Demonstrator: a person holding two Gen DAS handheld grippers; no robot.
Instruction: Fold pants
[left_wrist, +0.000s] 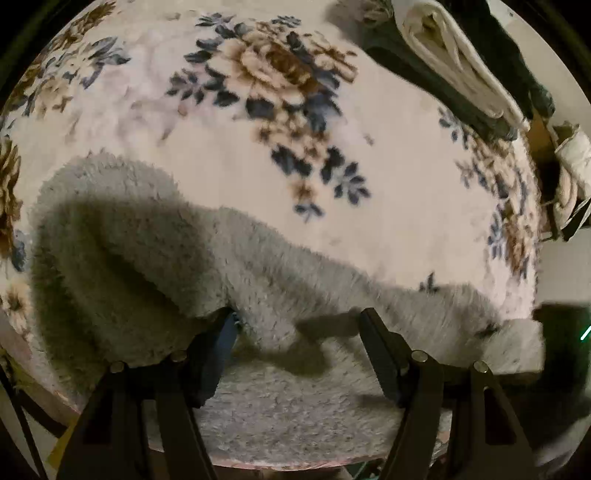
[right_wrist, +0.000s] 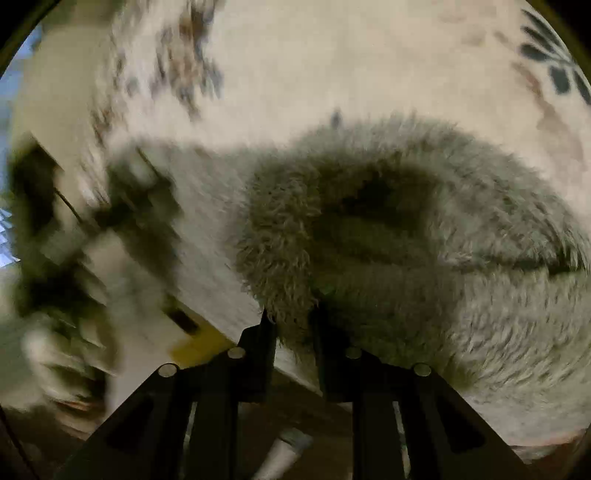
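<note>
Grey fluffy fleece pants (left_wrist: 155, 251) lie on a cream blanket with blue and brown flowers (left_wrist: 258, 122). In the left wrist view the pants run from a bunched fold at the left to an end at the lower right. My left gripper (left_wrist: 299, 332) is open, its fingers wide apart just above the pants, holding nothing. In the right wrist view the pants (right_wrist: 424, 229) fill the right half, with a dark fold in the middle. My right gripper (right_wrist: 291, 325) is shut on a shaggy edge of the pants.
A pile of folded dark green and cream clothes (left_wrist: 454, 62) lies at the blanket's far right corner. The bed's near edge (left_wrist: 295, 458) runs just under the left gripper. Blurred dark and pale objects (right_wrist: 74, 240) sit off the bed at the left of the right wrist view.
</note>
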